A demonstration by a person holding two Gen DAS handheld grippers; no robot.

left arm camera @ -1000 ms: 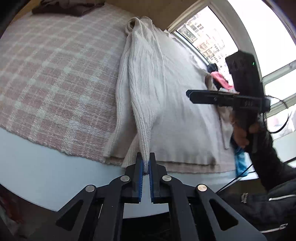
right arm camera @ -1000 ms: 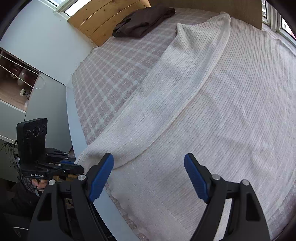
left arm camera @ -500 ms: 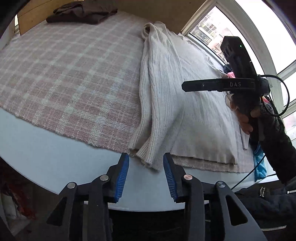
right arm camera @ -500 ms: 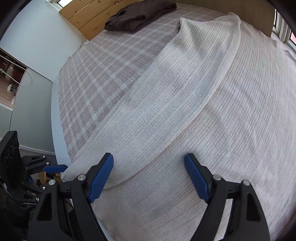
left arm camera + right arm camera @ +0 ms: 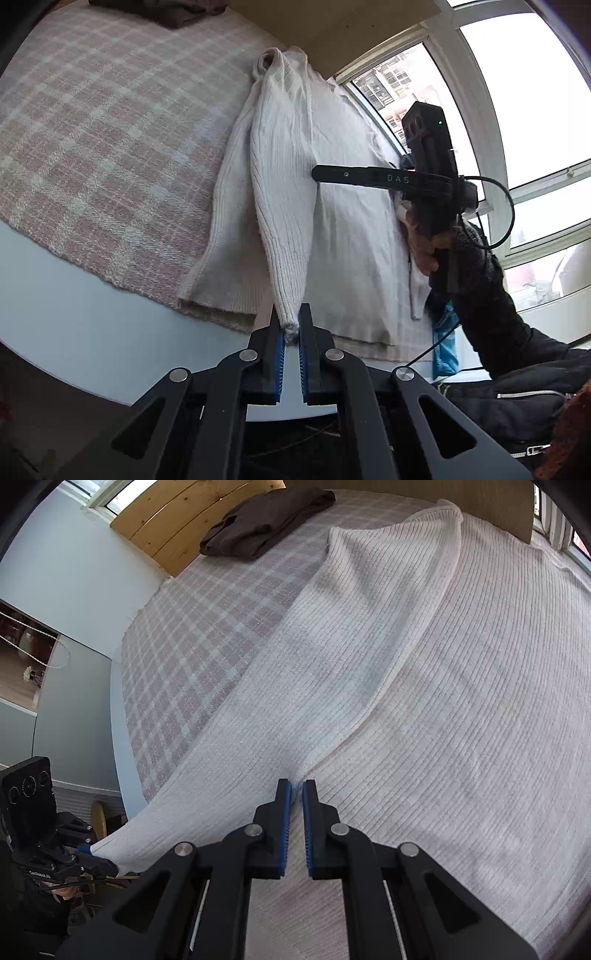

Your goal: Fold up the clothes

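A cream ribbed sweater (image 5: 351,221) (image 5: 461,701) lies flat on a pink plaid blanket (image 5: 92,129). One long sleeve (image 5: 280,221) (image 5: 295,701) runs down across its body to the bed's near edge. My left gripper (image 5: 291,326) is closing tight on the sleeve's cuff, and its pads press it just off the bed's edge. It also shows low at the left of the right wrist view as the left gripper (image 5: 86,851), cuff in its tips. My right gripper (image 5: 296,790) (image 5: 316,173) is closing on a pinch of the sleeve's edge farther up, and the knit puckers at its tips.
A folded dark brown garment (image 5: 266,520) rests at the far end of the bed by a wooden headboard (image 5: 177,520). A large window (image 5: 517,92) runs along the right side. A person's hand (image 5: 424,254) and dark sleeve hold the right gripper there.
My left gripper let go of the cuff half a second ago, then shut on it again and rose a little. My right gripper went from wide open to shut on the sleeve.
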